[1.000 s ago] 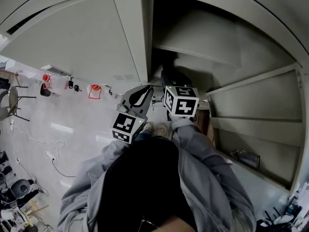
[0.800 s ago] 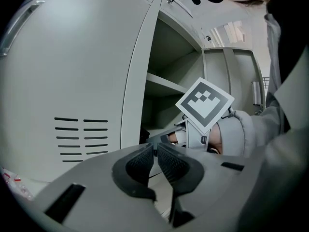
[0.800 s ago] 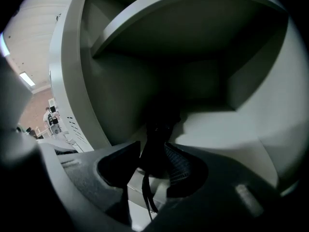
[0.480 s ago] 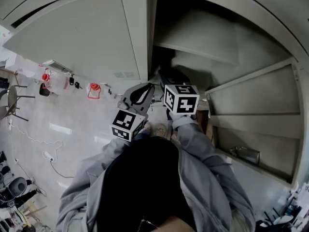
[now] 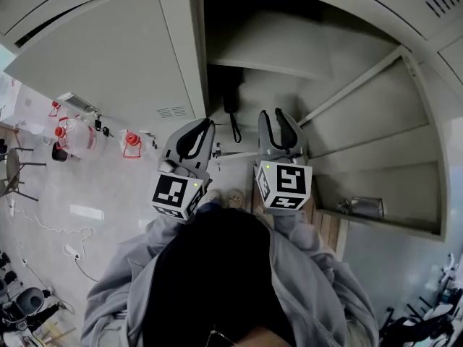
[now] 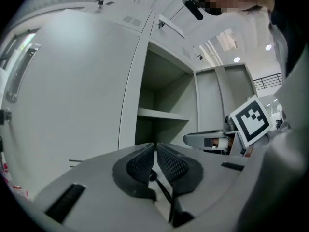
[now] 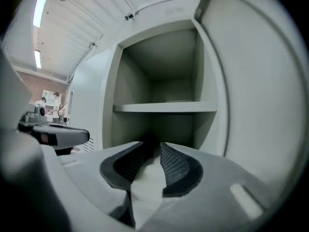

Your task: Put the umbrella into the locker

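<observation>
head view: grey locker (image 5: 275, 58) on pale floor (image 5: 108, 186); left claw (image 5: 207, 123) shut, right claw (image 5: 272, 114) empty, partly open, lately closing.

umbrella (image 5: 228, 92) inside open locker (image 5: 362, 85)
umbrella: dark, folded, set in the compartment under the shelf (image 5: 271, 53), close to the left inner wall toward the rear; it looks roughly upright, but its lower end cannot be made out. a thin black strap (image 5: 234, 130) hangs down from it in a loop. locker: pale grey metal, tall; door (image 5: 94, 56) swung wide open to the left, with a vent slot near its lower edge.
</observation>
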`<state>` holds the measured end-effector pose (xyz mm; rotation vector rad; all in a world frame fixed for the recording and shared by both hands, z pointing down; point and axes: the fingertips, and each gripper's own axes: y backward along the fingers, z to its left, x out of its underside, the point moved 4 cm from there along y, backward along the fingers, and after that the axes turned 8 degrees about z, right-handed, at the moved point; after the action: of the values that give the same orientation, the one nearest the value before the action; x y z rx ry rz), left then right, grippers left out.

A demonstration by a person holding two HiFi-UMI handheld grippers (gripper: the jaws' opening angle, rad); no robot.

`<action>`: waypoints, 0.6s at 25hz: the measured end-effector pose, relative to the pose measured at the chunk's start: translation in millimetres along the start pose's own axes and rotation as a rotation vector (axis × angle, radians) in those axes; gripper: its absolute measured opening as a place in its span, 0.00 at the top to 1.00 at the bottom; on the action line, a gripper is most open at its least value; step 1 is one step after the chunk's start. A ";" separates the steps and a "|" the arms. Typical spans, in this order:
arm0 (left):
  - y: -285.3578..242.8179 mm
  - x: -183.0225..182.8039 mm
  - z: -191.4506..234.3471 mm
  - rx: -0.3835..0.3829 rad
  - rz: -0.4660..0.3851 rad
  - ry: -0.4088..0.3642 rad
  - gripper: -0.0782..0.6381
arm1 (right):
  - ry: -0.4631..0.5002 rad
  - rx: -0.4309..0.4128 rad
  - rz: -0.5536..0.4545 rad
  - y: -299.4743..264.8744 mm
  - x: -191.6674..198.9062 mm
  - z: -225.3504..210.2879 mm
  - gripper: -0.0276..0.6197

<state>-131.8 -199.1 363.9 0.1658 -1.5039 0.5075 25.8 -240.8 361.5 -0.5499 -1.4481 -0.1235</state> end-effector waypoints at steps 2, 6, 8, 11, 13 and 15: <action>7.6 -11.3 -6.1 -0.012 -0.020 -0.017 0.86 | -0.003 0.031 -0.041 18.2 -5.5 -6.5 0.85; 16.8 -22.9 -18.0 -0.016 -0.030 -0.038 0.86 | -0.044 0.054 -0.091 47.6 -13.4 -13.8 0.95; 22.0 -26.0 -22.5 -0.028 -0.027 -0.031 0.86 | -0.059 0.051 -0.102 58.4 -14.3 -11.9 0.95; 28.8 -26.3 -30.8 -0.037 -0.041 -0.028 0.86 | -0.060 0.050 -0.102 68.2 -7.3 -5.5 0.95; 31.1 -25.3 -37.5 -0.031 -0.050 -0.032 0.86 | -0.058 0.047 -0.097 71.7 -1.8 -0.4 0.95; 32.9 -26.0 -43.3 -0.026 -0.048 -0.039 0.86 | -0.048 0.040 -0.100 74.4 -0.8 4.1 0.95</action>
<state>-105.8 -157.9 328.4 0.1917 -1.5408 0.4481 52.0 -174.5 340.0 -0.4503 -1.5224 -0.1611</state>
